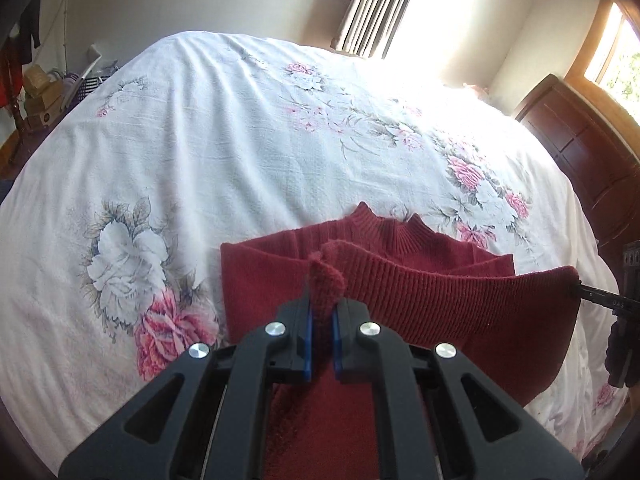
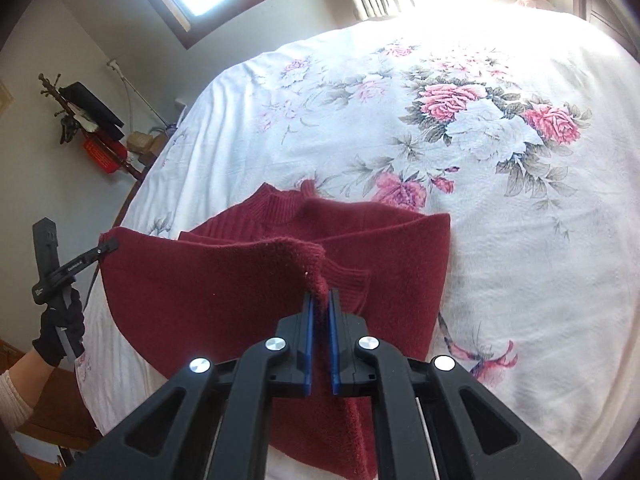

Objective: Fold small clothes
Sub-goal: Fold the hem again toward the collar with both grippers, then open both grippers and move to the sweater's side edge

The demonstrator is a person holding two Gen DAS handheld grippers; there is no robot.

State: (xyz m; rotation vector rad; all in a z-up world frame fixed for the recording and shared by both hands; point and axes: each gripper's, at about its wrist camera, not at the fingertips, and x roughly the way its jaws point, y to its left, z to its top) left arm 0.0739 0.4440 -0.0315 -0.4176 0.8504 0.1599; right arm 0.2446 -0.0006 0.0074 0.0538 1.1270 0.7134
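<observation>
Presently: one dark-red ribbed knit sweater [image 1: 440, 300], high-necked, partly folded on a bed [image 1: 200, 140] with floral white cover. Left tongs [image 1: 321, 312] and right tongs [image 2: 321, 304] each pinch its lifted hem. Wooden headboard [image 1: 580, 152] beyond.

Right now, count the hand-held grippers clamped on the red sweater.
2. The left hand-held gripper pinches one corner of the red sweater's lifted hem; the right hand-held gripper pinches the other.
</observation>
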